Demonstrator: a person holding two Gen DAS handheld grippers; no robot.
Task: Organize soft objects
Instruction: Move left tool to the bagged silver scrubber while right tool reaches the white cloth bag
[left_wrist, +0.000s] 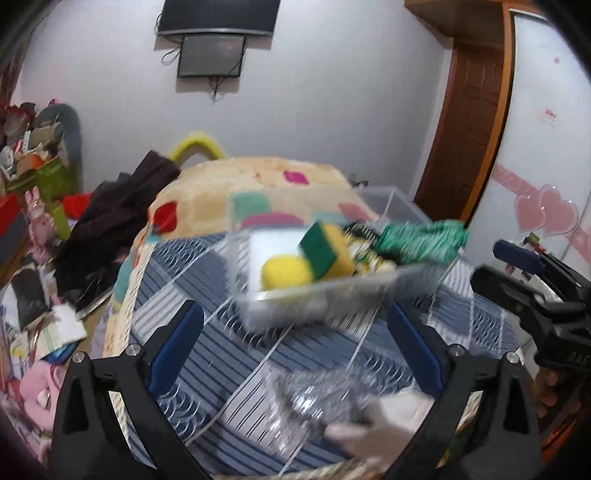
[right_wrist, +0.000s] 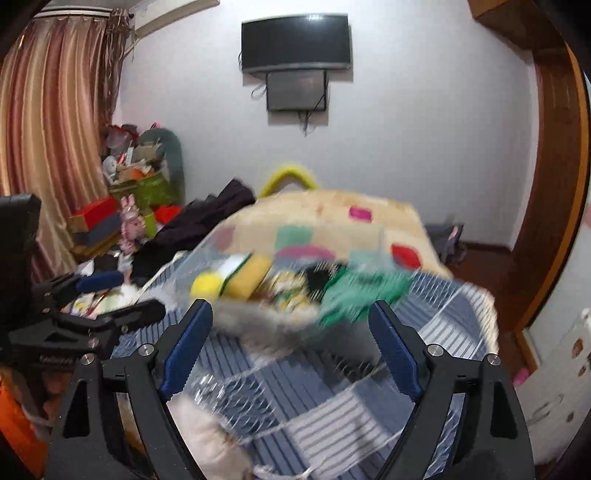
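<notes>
A clear plastic box (left_wrist: 384, 286) sits on the striped bed cover. It holds a yellow-green sponge (left_wrist: 327, 253), a yellow ball (left_wrist: 284, 271), a white block and a green knitted cloth (left_wrist: 421, 240). The same box contents show blurred in the right wrist view, with the sponge (right_wrist: 247, 277) and green cloth (right_wrist: 362, 291). My left gripper (left_wrist: 295, 332) is open, just short of the box. My right gripper (right_wrist: 291, 339) is open and empty near the box. A grey mesh item (left_wrist: 317, 398) and a white soft thing (left_wrist: 380, 424) lie in a clear container near the left gripper.
The bed carries a beige patchwork quilt (left_wrist: 258, 184) and dark clothes (left_wrist: 122, 221). Clutter, boxes and toys (left_wrist: 33, 184) fill the left side of the room. A wooden door frame (left_wrist: 476, 122) stands at the right. The right gripper shows at the right edge of the left view (left_wrist: 535, 291).
</notes>
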